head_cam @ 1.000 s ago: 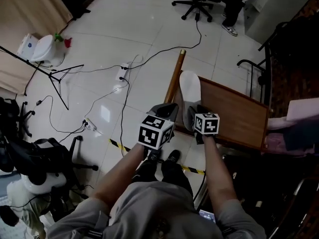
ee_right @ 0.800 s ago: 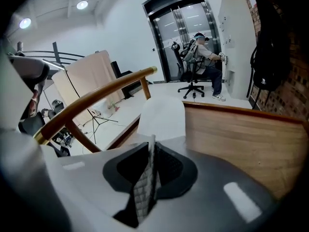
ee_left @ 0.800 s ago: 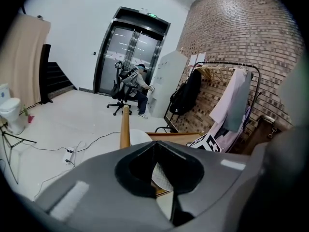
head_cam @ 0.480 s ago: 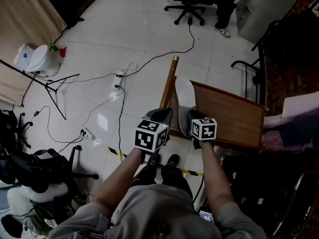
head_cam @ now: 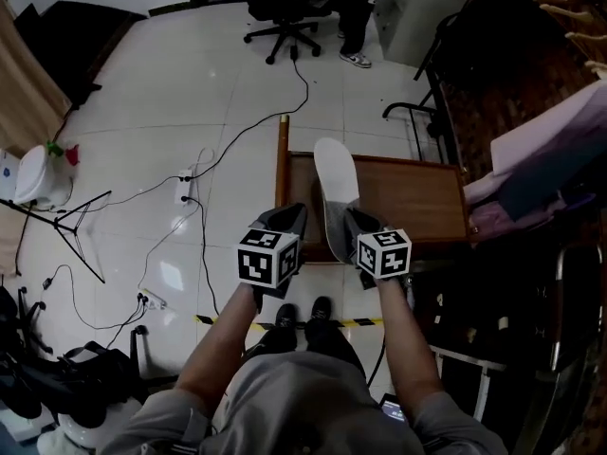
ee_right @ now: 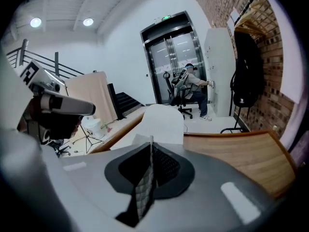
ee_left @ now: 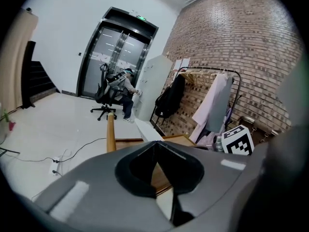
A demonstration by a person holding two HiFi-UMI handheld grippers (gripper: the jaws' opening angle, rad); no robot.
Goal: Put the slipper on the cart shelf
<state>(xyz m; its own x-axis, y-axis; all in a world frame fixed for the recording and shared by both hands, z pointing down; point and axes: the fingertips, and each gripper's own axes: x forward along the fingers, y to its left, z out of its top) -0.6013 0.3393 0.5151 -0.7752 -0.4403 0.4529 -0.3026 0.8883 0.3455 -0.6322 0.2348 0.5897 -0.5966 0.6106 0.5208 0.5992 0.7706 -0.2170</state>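
Note:
A flat white slipper (head_cam: 334, 178) lies lengthwise on the left end of the wooden cart shelf (head_cam: 417, 197), its toe past the far edge. My right gripper (head_cam: 356, 224) is at the slipper's heel end, on its right edge. In the right gripper view the jaws (ee_right: 150, 140) are closed together, pinching the near edge of the slipper (ee_right: 161, 122), with the shelf board (ee_right: 231, 151) to the right. My left gripper (head_cam: 287, 218) hovers at the shelf's near left corner, shut and holding nothing. Its own view shows the tips (ee_left: 155, 143) meeting and the slipper (ee_left: 147, 129) beyond.
A wooden handle rail (head_cam: 282, 159) runs along the shelf's left side. Cables and a power strip (head_cam: 185, 186) lie on the tiled floor to the left. An office chair (head_cam: 285, 12) and a person's legs (head_cam: 356, 17) are at the back. A clothes rack (head_cam: 541, 150) stands at the right.
The head view has swung, so the cart now sits squarer and higher in the picture. Both grippers stay at its near edge. The slipper has not shifted on the shelf.

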